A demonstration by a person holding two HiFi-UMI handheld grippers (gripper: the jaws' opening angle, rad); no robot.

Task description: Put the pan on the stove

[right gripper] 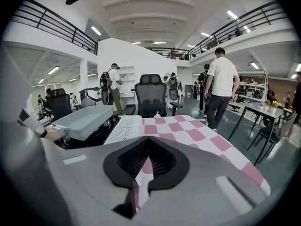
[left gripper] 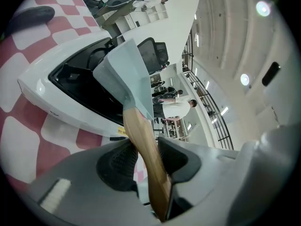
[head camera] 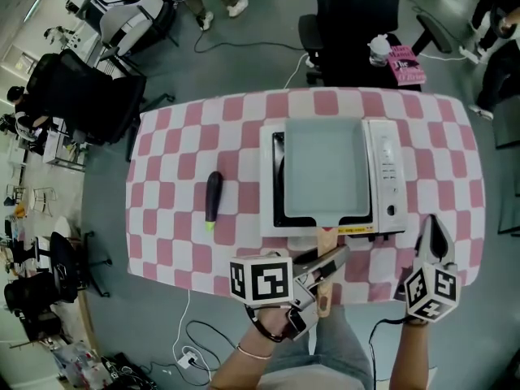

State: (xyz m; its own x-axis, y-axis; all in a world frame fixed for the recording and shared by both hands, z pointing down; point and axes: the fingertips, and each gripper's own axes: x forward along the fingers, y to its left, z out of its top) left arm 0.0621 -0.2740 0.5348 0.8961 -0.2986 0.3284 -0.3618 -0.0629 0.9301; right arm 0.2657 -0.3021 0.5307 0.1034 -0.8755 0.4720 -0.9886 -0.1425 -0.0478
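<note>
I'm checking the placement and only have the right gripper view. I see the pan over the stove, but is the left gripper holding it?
Observer: Yes. The left gripper is shut on the pan's wooden handle.
Operator: Does the pan cover the burner area?
Observer: In the head view, the pan covers most of the stove's black cooktop. Only a strip on the left shows.
Operator: Anything else nearby?
Observer: A dark eggplant lies on the cloth left of the stove, apart from it.
</note>
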